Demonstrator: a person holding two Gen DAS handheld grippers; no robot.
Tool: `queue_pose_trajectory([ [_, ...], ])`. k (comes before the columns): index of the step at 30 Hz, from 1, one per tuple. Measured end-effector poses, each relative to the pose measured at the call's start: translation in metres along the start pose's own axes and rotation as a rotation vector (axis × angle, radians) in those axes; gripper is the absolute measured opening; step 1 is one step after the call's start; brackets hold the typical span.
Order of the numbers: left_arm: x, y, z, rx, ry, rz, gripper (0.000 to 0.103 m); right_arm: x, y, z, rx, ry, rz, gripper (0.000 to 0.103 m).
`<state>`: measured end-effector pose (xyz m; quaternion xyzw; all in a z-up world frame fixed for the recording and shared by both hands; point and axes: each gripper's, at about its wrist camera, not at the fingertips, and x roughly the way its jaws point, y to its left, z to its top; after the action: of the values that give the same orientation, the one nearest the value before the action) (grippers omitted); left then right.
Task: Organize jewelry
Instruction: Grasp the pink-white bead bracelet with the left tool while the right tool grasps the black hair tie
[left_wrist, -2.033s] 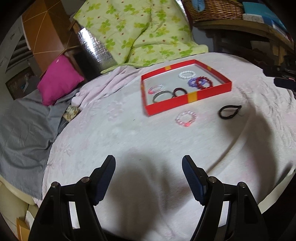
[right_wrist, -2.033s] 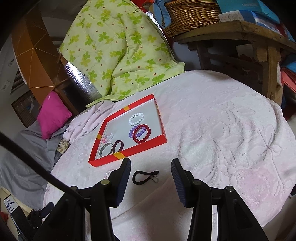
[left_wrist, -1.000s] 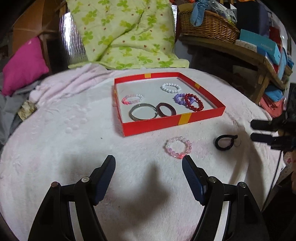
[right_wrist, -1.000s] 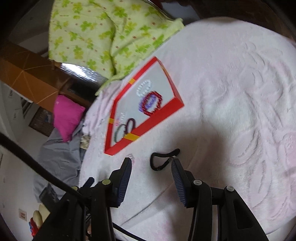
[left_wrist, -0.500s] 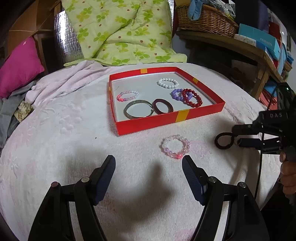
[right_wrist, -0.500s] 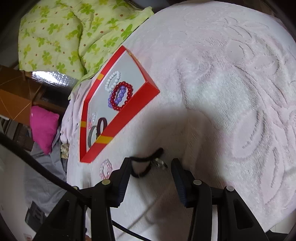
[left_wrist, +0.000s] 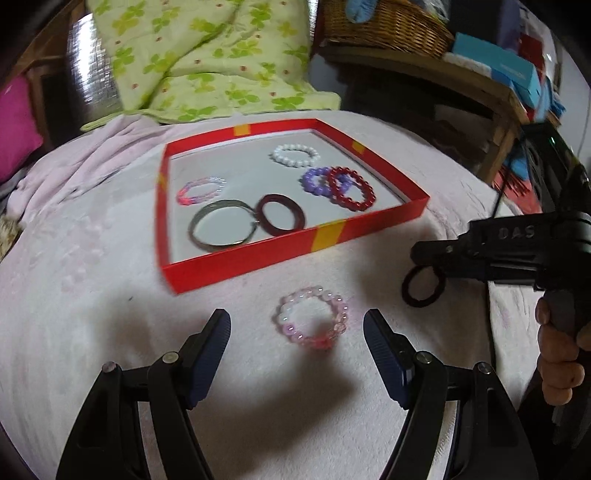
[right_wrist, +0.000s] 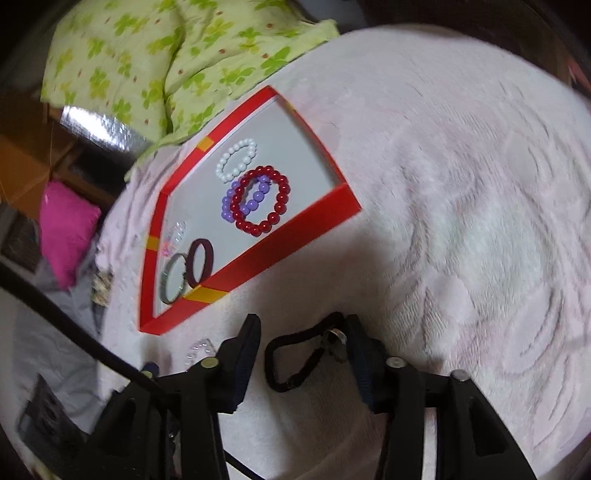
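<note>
While my left gripper (left_wrist: 297, 334) has slid in since a second ago, its jaws stay spread wide, the pink bead bracelet (left_wrist: 313, 320) lying on the blanket (left_wrist: 92, 332) between the tips, untouched; red tray (left_wrist: 280, 249) just beyond holds six pieces. Right wrist view: right gripper (right_wrist: 303, 350) has just been closing around the black hair tie (right_wrist: 295, 360), one pad touching its metal clasp, no pinch yet; both pickups look imminent.

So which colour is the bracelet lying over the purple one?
Dark red bracelet, clearest in the right wrist view.
</note>
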<state>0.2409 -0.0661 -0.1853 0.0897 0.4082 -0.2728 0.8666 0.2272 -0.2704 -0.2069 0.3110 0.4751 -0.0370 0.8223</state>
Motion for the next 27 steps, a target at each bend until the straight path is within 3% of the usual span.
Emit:
queue_pose_trajectory([
  [5,0.011,0.006,0.005,-0.013,0.012,0.000,0.075,0.004,0.007,0.004,-0.083,-0.015,-0.081,0.023],
  [8,0.014,0.013,0.007,-0.050,0.009,-0.027,0.075,0.004,0.009,0.005,-0.106,-0.024,-0.091,0.021],
  [10,0.016,0.016,0.006,-0.072,0.015,-0.043,0.068,0.002,0.008,0.005,-0.102,-0.028,-0.083,0.020],
  [12,0.019,0.016,0.005,-0.078,0.026,-0.055,0.057,0.001,0.005,0.006,-0.089,-0.024,-0.067,0.020],
  [18,0.017,0.008,0.000,-0.053,0.021,-0.057,0.057,-0.005,-0.012,0.005,0.009,0.014,0.027,0.023],
  [19,0.017,0.007,-0.001,-0.047,0.021,-0.059,0.057,-0.005,-0.015,0.005,0.022,0.026,0.039,0.028],
  [21,0.018,0.003,-0.002,-0.030,0.022,-0.055,0.051,-0.006,-0.018,0.003,0.036,0.031,0.064,0.036],
  [25,0.019,-0.004,-0.005,0.008,0.014,-0.028,0.041,-0.007,-0.018,0.000,0.032,0.026,0.066,0.037],
  [27,0.019,-0.002,-0.005,0.001,0.010,-0.031,0.031,-0.007,-0.014,-0.002,0.022,0.016,0.058,0.038],
])
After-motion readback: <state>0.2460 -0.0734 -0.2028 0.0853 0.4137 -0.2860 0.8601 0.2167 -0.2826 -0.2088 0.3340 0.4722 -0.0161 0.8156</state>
